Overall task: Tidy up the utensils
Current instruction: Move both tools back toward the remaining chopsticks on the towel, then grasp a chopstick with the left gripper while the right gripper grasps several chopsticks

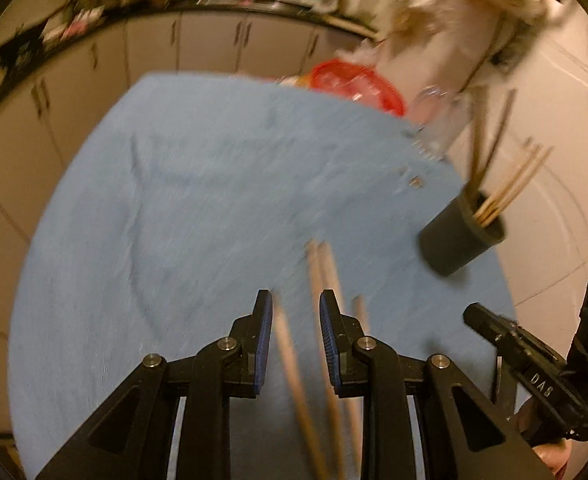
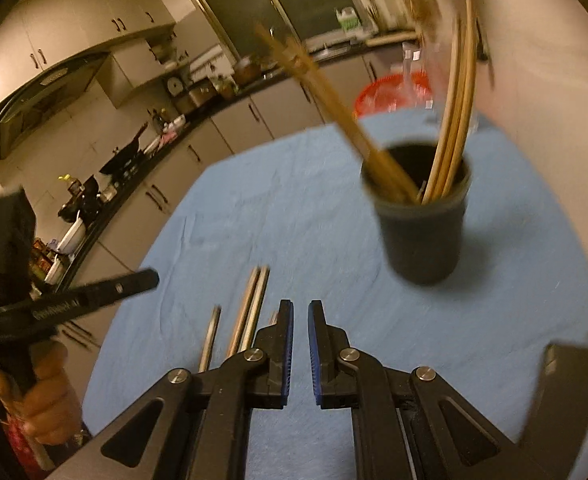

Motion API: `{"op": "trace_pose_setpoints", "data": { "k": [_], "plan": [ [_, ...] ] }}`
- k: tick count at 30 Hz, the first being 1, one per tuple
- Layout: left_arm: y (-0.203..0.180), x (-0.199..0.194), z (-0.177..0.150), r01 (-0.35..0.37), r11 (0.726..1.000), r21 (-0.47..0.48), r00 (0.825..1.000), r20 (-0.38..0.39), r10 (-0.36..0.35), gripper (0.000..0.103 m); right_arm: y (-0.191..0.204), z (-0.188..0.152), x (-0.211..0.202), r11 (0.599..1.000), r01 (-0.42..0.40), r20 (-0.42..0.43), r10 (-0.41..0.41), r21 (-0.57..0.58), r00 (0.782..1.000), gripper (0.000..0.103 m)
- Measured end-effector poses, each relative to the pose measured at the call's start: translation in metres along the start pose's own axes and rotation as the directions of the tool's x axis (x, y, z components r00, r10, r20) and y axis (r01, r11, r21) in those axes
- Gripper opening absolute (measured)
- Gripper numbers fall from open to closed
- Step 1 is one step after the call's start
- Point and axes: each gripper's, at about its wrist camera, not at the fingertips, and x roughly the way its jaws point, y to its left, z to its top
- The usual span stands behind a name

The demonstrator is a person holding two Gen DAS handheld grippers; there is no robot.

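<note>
Blue cloth (image 1: 173,200): left gripper (image 1: 296,320) jaws spread over chopsticks (image 1: 322,276); right gripper (image 2: 300,328) jaws narrowly apart, empty.

Both wrist cameras look steeply down and forward along their fingers at close range over the blue-clothed table (image 1: 173,200), the left camera seeing the black cup (image 1: 460,236) far right, the right camera facing the same cup (image 2: 422,220) just ahead, kitchen cabinets (image 2: 229,128) beyond.
</note>
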Motion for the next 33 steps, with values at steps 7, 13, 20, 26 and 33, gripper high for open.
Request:
{"op": "trace_pose_setpoints", "data": {
  "k": [7, 13, 20, 26, 33],
  "plan": [
    [0.019, 0.025, -0.017, 0.017, 0.999, -0.049, 0.997, -0.075, -0.02, 0.024, -0.001, -0.026, 0.037, 0.999, -0.005, -0.098, 0.009, 0.05, 0.995, 0.009],
    [0.005, 0.056, -0.002, -0.019, 0.999, -0.043, 0.99, -0.142, 0.013, 0.024, 0.007, -0.026, 0.036, 1.0, 0.023, -0.105, -0.022, 0.009, 0.994, 0.009],
    [-0.01, 0.085, 0.012, -0.063, 0.998, -0.017, 0.981, -0.185, 0.059, 0.024, 0.001, -0.021, 0.03, 0.999, 0.05, -0.113, -0.048, 0.018, 0.992, 0.009],
    [-0.013, 0.089, 0.013, -0.152, 0.988, 0.026, 0.972, -0.179, 0.154, 0.009, 0.009, -0.011, 0.035, 0.999, 0.044, -0.157, -0.044, 0.0, 0.987, 0.009],
    [0.015, 0.075, 0.001, -0.157, 0.988, -0.01, 0.972, -0.178, 0.152, 0.009, 0.018, 0.011, 0.073, 0.999, 0.033, -0.271, -0.024, 0.029, 0.962, 0.011]
  ]
}}
